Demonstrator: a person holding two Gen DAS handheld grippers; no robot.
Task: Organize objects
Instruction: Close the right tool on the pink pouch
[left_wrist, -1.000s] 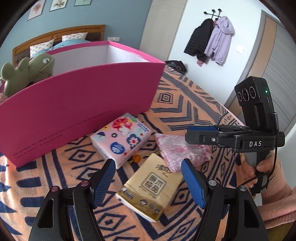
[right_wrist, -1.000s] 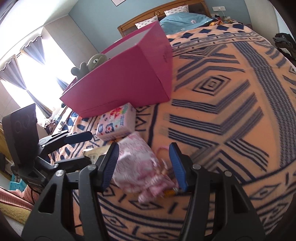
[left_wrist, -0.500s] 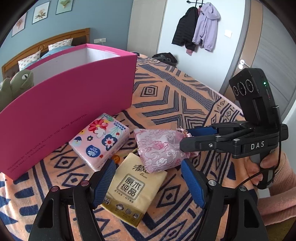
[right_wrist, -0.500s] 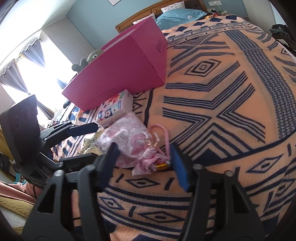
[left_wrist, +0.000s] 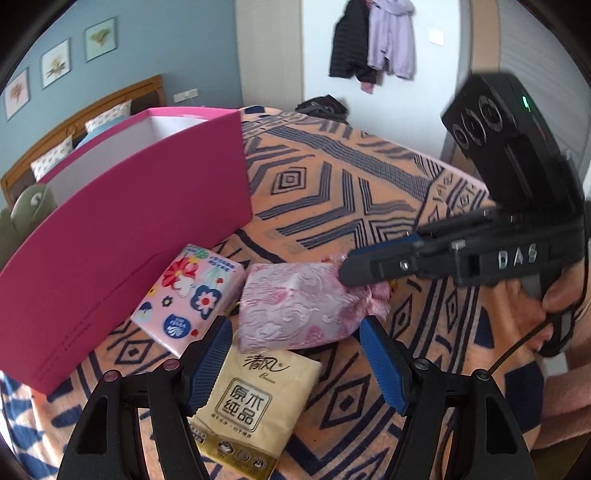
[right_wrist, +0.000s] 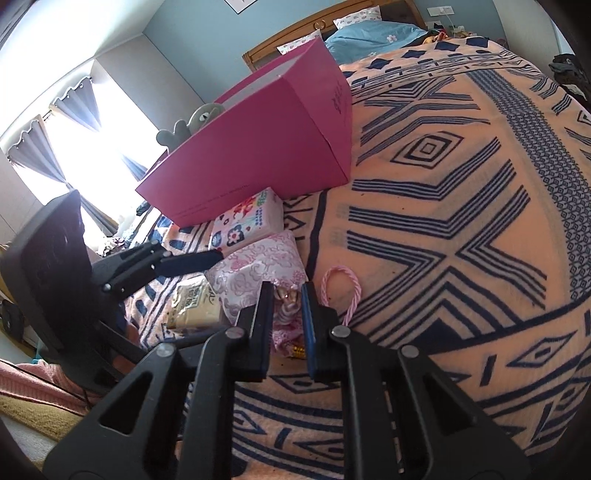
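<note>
A pink brocade drawstring pouch (left_wrist: 295, 306) lies on the patterned bed cover, its gathered neck pinched in my right gripper (right_wrist: 288, 306), which is shut on it; its pink cord (right_wrist: 341, 291) loops out beside the fingers. The right gripper also shows in the left wrist view (left_wrist: 354, 273). My left gripper (left_wrist: 295, 354) is open and empty, jaws either side of the pouch's near end, above a beige tissue pack (left_wrist: 255, 402). A floral tissue pack (left_wrist: 188, 295) lies by the pink box (left_wrist: 122, 251).
A green plush toy (left_wrist: 22, 218) sits behind the box's left end. The orange and navy bed cover (right_wrist: 461, 221) stretches right. Pillows and a wooden headboard (right_wrist: 332, 22) lie beyond. Coats (left_wrist: 373, 44) hang on the wall.
My right gripper has closed on the pouch's neck; it was open around it before. The left gripper has swung right and closer to the pouch.
</note>
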